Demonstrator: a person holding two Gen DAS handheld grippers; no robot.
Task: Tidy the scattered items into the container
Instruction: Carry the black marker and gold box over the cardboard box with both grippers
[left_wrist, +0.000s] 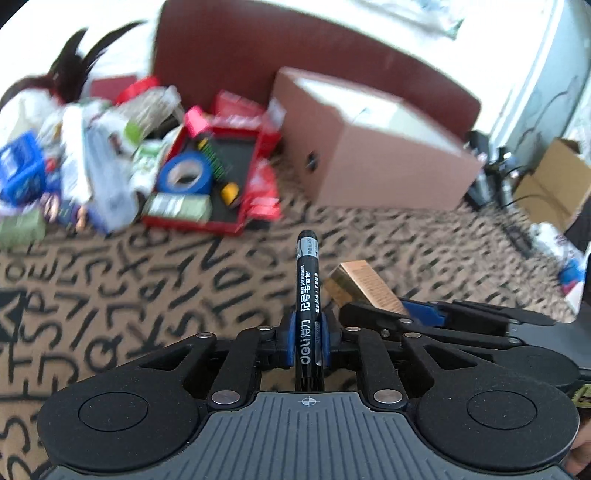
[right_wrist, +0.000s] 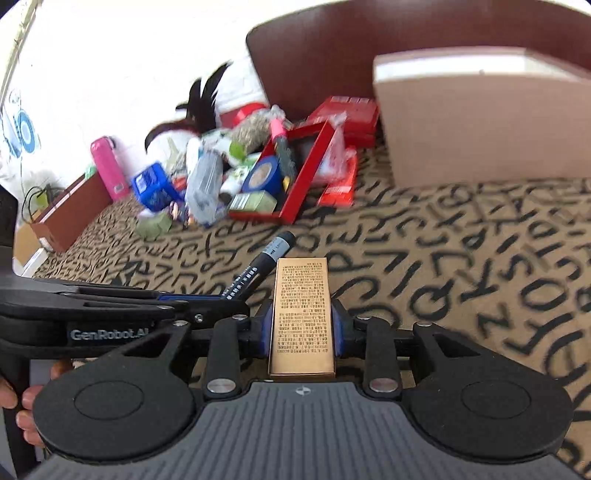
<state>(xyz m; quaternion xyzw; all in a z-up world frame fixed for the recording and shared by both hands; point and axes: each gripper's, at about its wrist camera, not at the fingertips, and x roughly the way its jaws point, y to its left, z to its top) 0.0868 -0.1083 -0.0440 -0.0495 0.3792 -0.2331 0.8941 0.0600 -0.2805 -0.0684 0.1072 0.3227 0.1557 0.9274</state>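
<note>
Above the letter-patterned carpet (left_wrist: 110, 295), my left gripper (left_wrist: 308, 332) pinches a black marker (left_wrist: 308, 291) upright, while my right gripper (right_wrist: 301, 325) clamps a gold box (right_wrist: 302, 317) just beside it; ahead of both lies the red tray (left_wrist: 245, 212), partly filled.

A black marker (left_wrist: 308, 295) with white lettering, cap on, stands clamped between the blue pads of the left gripper (left_wrist: 307, 341), pointing forward and up over the patterned surface. A slim gold box (right_wrist: 302, 317) printed with fine dark text is pinched by its long sides in the right gripper (right_wrist: 302, 328), lying lengthwise. The two sit just beside each other. Farther off lies an open red tray (left_wrist: 247, 199) with a black floor, holding a blue tape roll (left_wrist: 184, 177), a greenish packet (left_wrist: 179, 207) and what looks like a comb, blurred.
</note>
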